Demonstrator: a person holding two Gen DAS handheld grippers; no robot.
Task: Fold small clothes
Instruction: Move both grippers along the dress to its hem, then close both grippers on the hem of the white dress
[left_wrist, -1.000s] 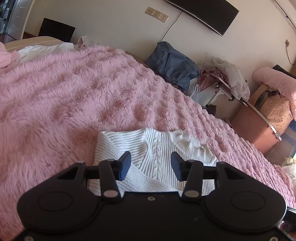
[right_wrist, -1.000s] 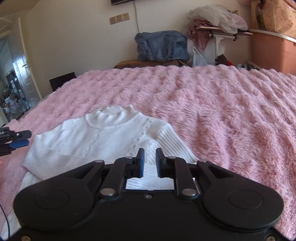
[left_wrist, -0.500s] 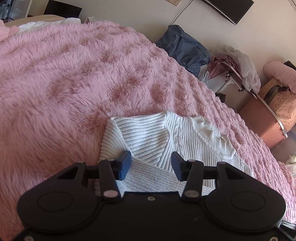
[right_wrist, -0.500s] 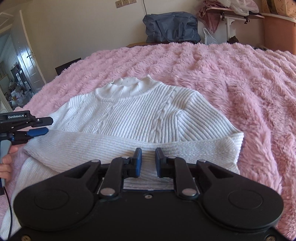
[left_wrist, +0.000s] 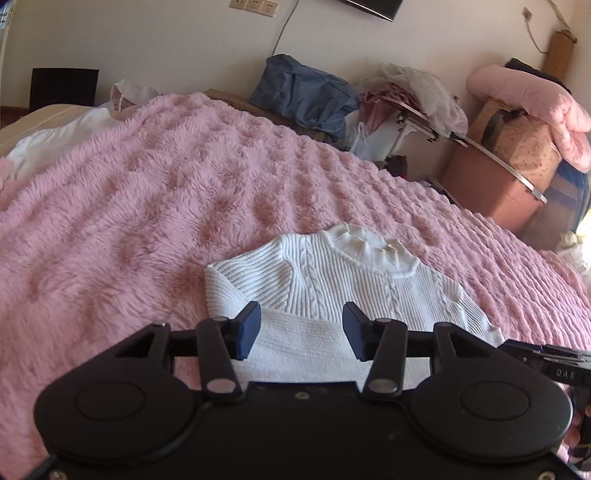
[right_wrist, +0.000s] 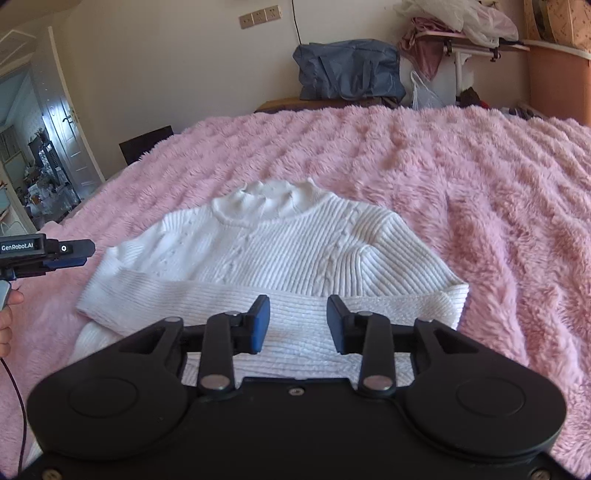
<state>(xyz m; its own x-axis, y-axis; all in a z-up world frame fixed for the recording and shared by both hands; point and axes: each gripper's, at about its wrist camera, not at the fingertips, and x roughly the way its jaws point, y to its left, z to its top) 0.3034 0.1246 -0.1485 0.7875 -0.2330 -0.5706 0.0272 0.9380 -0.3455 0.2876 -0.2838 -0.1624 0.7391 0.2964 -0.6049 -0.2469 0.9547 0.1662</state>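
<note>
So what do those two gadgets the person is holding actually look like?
Both are matte black plastic. The left gripper and the right gripper each have a broad rounded body with two round discs, silver rivets, and two slim black fingers tipped with dark blue pads. From the right wrist view, the left one's side bears white "GenRobot.AI" lettering, and a thin dark cable hangs beneath it.

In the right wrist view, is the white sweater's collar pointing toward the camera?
No, the white sweater lies on the pink blanket with its collar at the far end, away from the camera.
</note>
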